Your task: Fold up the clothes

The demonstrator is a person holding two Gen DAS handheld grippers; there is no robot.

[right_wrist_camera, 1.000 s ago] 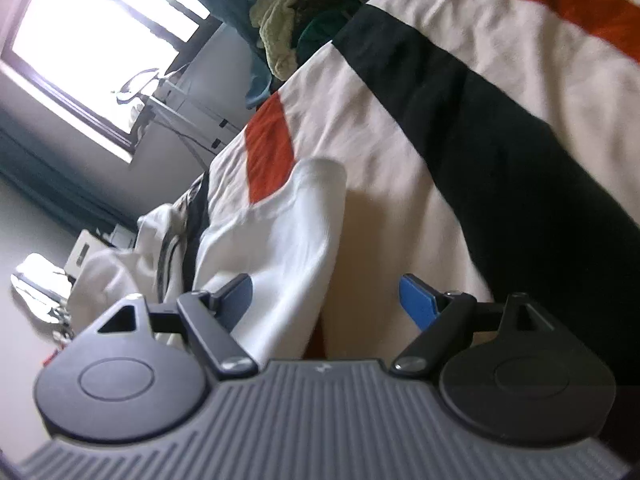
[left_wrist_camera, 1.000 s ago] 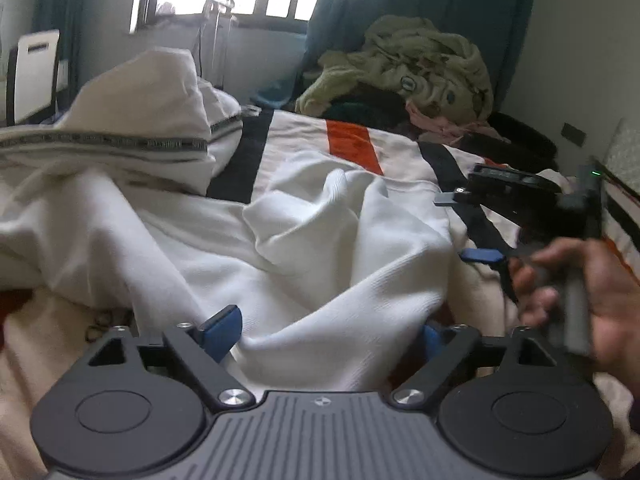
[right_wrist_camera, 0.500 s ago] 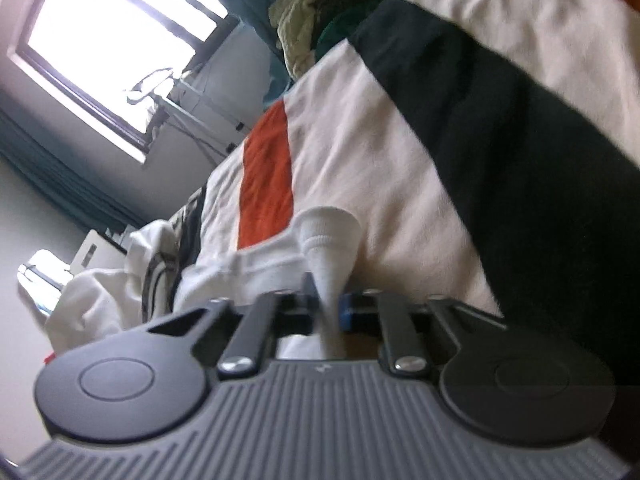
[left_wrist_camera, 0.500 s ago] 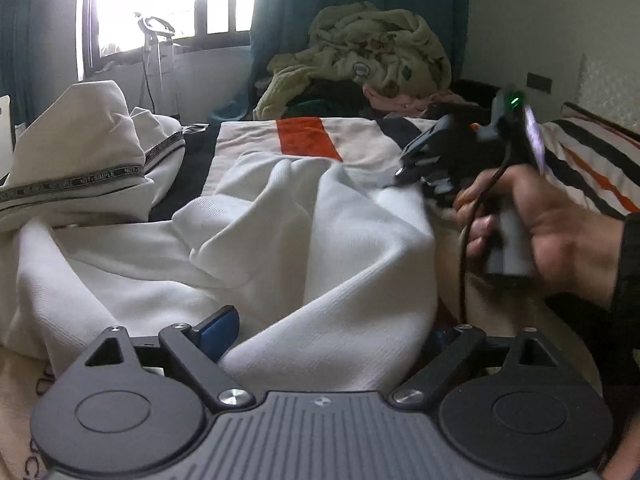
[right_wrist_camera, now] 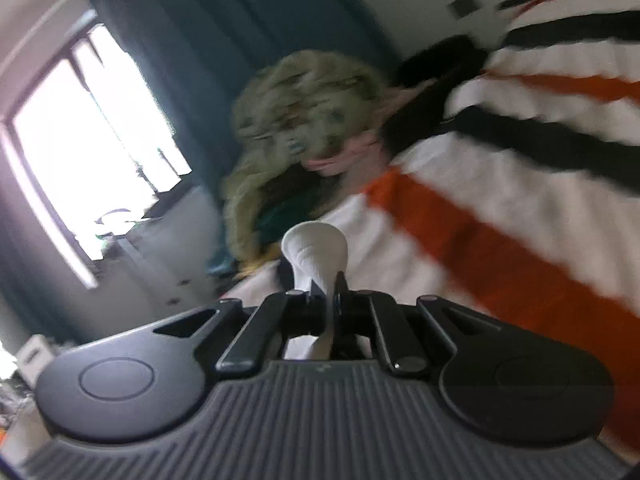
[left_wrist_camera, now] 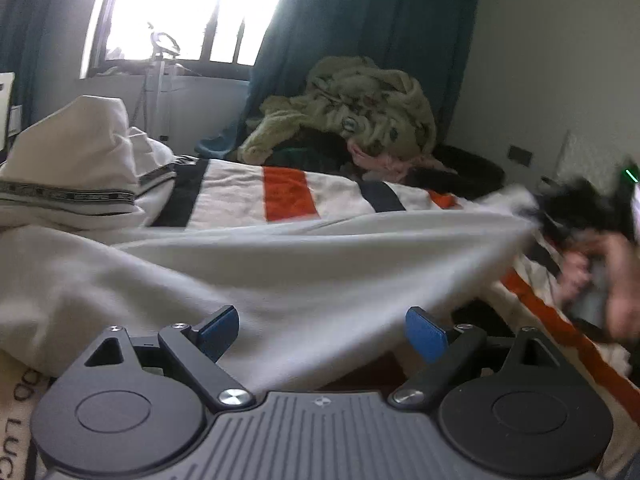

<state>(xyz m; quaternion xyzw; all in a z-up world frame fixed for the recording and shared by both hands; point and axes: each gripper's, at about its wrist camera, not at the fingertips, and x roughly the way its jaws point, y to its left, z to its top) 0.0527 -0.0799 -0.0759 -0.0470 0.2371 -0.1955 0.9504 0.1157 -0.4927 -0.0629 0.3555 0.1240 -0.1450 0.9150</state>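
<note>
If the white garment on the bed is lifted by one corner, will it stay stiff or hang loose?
Probably loose: the white garment sags in soft folds where the right gripper, shut on its corner, pulls it. It likely drags rather than lifts whole, since most of it lies on the striped bedcover. It seems fairly thick, so not very light.

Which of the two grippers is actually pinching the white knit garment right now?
The right gripper: its jaws are shut on a bunched corner of the white knit garment, pulling it taut. The left gripper stands open, cloth lying loose between its blue fingertips.
</note>
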